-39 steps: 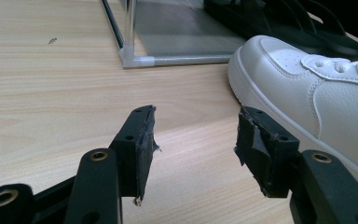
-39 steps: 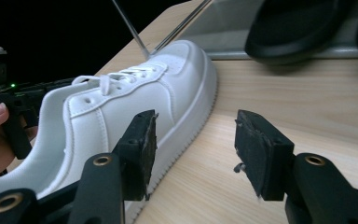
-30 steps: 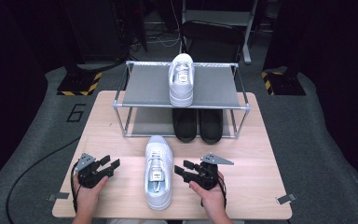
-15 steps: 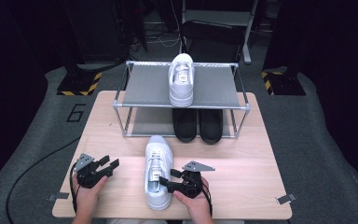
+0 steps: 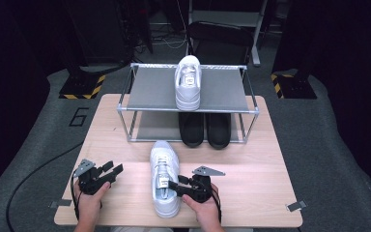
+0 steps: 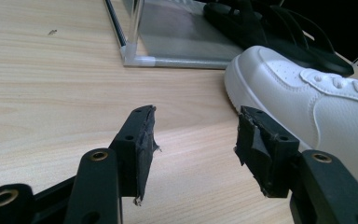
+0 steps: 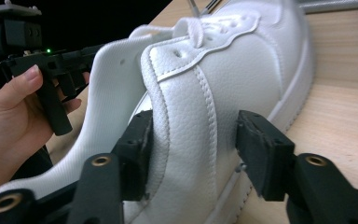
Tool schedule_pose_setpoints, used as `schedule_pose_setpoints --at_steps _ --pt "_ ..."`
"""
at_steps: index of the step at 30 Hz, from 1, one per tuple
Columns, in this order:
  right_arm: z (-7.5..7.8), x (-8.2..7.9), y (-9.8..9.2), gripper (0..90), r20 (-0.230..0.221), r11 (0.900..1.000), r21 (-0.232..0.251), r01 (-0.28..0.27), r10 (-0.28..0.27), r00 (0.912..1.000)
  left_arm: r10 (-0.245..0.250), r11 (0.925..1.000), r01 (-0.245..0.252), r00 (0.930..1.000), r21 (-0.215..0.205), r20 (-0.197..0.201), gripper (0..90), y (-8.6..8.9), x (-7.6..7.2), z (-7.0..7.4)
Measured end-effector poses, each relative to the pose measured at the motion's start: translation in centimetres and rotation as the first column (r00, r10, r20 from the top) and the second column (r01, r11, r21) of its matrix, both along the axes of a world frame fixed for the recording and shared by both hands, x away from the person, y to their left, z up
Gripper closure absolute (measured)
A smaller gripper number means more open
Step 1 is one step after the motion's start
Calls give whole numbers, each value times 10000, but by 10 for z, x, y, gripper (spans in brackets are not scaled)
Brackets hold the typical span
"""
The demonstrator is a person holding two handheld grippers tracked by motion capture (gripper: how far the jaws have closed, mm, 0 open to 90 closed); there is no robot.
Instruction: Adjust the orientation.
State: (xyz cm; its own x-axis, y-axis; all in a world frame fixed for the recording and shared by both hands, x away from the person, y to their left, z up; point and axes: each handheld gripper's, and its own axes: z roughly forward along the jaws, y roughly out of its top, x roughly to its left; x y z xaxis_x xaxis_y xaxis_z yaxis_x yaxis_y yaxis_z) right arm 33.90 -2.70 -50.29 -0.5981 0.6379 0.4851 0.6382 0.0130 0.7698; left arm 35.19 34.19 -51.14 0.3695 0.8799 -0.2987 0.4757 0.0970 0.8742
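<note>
A white sneaker (image 5: 164,179) lies on the wooden table (image 5: 251,159), toe toward the rack. My right gripper (image 5: 175,185) reaches in from the shoe's right near the heel. In the right gripper view its jaws (image 7: 193,135) straddle the shoe's side wall (image 7: 223,74), one pad inside the collar, the other outside. The jaws have just been closing and look not quite clamped. My left gripper (image 5: 116,168) rests open on the table left of the shoe, nothing between its jaws (image 6: 196,135); the shoe's toe (image 6: 307,93) lies just beyond them.
A metal two-level rack (image 5: 145,92) stands at the table's back. A second white sneaker (image 5: 187,82) sits on its top shelf and a pair of black shoes (image 5: 205,128) below. Bare tabletop lies on both sides of the near shoe.
My right gripper has slid left up to the sneaker's heel side, so its jaws now sit over the shoe's wall. The left gripper and the shoe have stayed put.
</note>
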Motion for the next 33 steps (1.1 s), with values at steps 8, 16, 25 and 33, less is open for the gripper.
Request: schedule_pose_setpoints --at_steps 8,16,25,33 --pt "6 17 -35 606 12 9983 52 586 -586 9983 35 10000 -35 10000 -72 45 462 1 1 -1" --pt "11 21 -35 578 33 9991 -435 31 -30 10000 103 9999 -103 9999 -78 34 462 1 1 -2" --pt "8 17 -37 551 -144 9996 -274 111 -115 9998 118 9999 -118 9999 -43 16 462 2 1 -2" --pt "6 23 -36 540 -863 9993 -349 -103 73 9962 170 9999 -170 9999 -20 -7 462 2 1 -3"
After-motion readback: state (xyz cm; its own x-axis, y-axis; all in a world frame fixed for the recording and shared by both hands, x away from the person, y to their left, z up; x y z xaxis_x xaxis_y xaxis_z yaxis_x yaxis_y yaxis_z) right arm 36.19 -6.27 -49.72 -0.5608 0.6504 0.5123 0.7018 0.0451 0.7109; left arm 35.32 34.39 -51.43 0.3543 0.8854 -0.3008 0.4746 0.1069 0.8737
